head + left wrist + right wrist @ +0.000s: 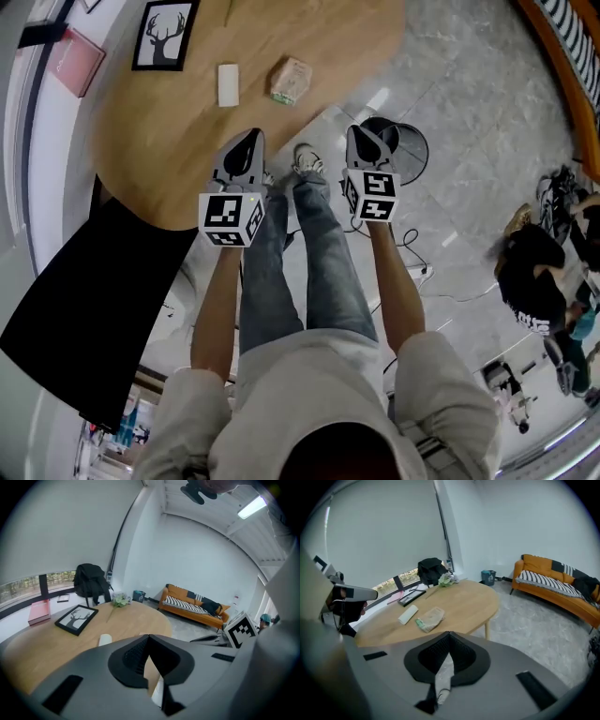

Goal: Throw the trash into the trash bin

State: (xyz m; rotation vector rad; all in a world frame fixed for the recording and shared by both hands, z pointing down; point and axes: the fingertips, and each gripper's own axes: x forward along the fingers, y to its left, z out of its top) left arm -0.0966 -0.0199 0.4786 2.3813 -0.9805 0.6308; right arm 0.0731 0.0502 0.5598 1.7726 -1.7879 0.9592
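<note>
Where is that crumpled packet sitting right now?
In the head view, the crumpled packet lies on the round wooden table, just right of the white block and near the table edge closest to the person.

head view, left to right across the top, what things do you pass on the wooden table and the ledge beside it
pink book → framed deer picture → white block → crumpled packet
</note>
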